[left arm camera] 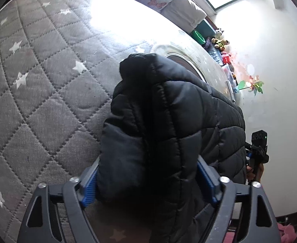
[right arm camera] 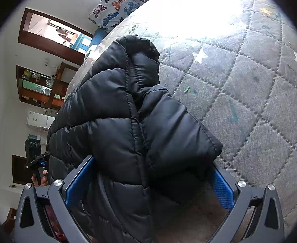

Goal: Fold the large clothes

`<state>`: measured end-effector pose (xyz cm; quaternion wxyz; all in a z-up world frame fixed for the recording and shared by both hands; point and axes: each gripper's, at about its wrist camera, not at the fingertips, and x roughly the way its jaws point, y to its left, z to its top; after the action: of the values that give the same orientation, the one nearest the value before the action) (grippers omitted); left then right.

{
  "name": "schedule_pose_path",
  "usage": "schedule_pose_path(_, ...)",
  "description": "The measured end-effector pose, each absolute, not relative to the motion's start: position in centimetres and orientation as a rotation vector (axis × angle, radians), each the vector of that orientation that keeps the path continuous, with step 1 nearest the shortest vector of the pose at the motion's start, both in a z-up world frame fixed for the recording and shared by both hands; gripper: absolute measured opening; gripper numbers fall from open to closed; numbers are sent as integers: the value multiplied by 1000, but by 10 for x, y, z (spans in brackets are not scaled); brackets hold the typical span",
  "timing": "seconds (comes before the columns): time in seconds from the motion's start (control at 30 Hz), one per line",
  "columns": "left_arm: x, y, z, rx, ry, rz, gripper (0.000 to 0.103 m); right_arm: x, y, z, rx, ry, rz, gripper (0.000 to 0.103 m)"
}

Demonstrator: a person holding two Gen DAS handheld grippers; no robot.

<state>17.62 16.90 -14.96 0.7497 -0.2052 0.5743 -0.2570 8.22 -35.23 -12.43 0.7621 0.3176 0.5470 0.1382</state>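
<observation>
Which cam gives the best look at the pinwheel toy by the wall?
Left wrist. The pinwheel toy shows there, small, against the white wall beyond the bed's far edge, right of the black puffer jacket. The right wrist view does not show it at all; it faces the doorway and shelves instead.

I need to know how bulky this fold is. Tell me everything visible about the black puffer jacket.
The black puffer jacket is quilted in stitched puffy panels of smooth, slightly shiny fabric. It is bunched thick, lying on the grey star-patterned quilt. One end sits between the blue pads of the left gripper, the other in the right gripper.
</observation>
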Motion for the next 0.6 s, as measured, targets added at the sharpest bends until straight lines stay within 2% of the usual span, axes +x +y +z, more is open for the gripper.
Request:
schedule_pose_path(0.2, 173, 181, -164, -529, 1279, -569, 103, 82, -352, -124, 693, 1188, 304, 103)
schedule_pose_path(0.43, 170, 173, -169, -539, 1261, -601, 103, 83, -353, -124, 692, 1184, 308, 103)
schedule_pose_path(0.53, 166, 166, -158, -506, 1233, -597, 87, 82, -352, -124, 699, 1172, 296, 103)
schedule_pose_path(0.6, 160, 166, -144, -504, 1207, -595, 71, 79, -353, -122, 733, 1158, 296, 98)
